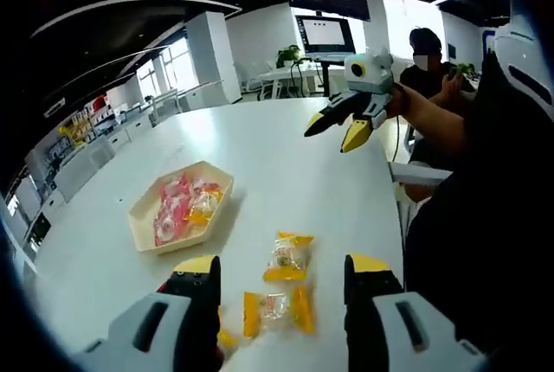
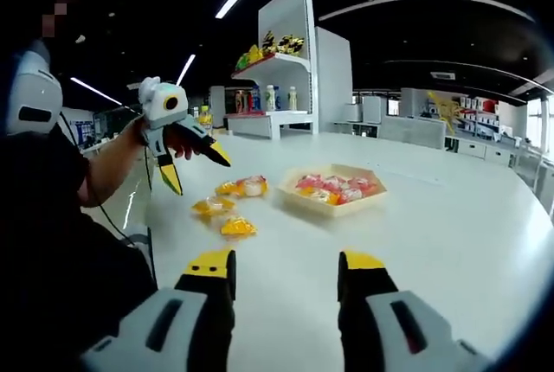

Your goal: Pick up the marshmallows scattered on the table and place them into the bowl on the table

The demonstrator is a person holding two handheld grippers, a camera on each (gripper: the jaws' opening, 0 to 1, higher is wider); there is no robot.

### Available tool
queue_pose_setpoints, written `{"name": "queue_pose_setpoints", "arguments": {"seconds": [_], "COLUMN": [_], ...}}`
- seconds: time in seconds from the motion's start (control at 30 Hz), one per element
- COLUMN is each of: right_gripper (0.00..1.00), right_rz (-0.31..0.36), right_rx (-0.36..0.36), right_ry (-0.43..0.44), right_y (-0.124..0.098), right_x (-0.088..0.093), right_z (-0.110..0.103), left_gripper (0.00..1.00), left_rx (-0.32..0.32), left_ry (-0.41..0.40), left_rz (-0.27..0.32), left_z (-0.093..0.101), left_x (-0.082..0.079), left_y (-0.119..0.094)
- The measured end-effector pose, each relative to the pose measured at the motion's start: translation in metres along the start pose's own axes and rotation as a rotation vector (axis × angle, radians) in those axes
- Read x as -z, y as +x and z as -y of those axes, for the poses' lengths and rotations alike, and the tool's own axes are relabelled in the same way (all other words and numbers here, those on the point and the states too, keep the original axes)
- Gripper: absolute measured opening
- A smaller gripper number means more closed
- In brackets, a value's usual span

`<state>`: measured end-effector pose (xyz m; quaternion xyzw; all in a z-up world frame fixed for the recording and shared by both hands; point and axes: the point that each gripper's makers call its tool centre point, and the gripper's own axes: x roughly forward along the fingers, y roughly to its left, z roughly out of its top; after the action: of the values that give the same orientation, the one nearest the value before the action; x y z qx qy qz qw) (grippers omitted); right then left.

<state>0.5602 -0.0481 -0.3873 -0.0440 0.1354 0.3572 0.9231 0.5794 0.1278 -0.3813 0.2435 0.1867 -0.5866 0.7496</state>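
**Both grippers spread above the table, marshmallows loose beside the bowl**

Between the spread jaws of the left gripper [image 1: 281, 272] lie two yellow-wrapped marshmallows [image 1: 288, 257], a third peeking by the left jaw. Beyond that jaw sits the bowl [image 1: 140, 216], holding pink and yellow packets on the white table [image 1: 286, 164]. The right gripper [image 2: 286, 270] also stands with jaws apart and holding nothing, well short of the marshmallows and the bowl ahead.
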Motion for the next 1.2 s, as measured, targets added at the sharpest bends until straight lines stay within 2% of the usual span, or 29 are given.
{"name": "queue_pose_setpoints", "arguments": {"seconds": [0.13, 0.23, 0.4, 0.6, 0.8, 1.2], "right_gripper": [0.44, 0.44, 0.44, 0.43, 0.43, 0.43], "right_rz": [0.009, 0.007, 0.007, 0.015, 0.009, 0.009], "right_rx": [0.010, 0.014, 0.015, 0.013, 0.004, 0.006], "right_ry": [0.009, 0.015, 0.015, 0.018, 0.022, 0.039], "right_y": [-0.001, -0.002, -0.002, -0.003, -0.001, 0.002], "right_x": [-0.001, 0.000, -0.001, -0.001, 0.002, 0.005], "right_z": [-0.001, -0.001, -0.005, -0.003, -0.006, -0.008], "left_gripper": [0.55, 0.54, 0.53, 0.53, 0.52, 0.47], "left_rx": [0.035, 0.036, 0.054, 0.061, 0.070, 0.104], "left_ry": [-0.036, -0.052, -0.051, -0.040, -0.041, -0.058], "left_rz": [-0.031, -0.052, -0.066, -0.110, -0.164, -0.184], "left_z": [0.003, 0.000, 0.000, -0.003, -0.005, 0.004], "left_x": [-0.001, -0.001, -0.002, 0.005, 0.019, 0.025], "left_y": [0.013, 0.022, 0.031, 0.041, 0.053, 0.065]}}
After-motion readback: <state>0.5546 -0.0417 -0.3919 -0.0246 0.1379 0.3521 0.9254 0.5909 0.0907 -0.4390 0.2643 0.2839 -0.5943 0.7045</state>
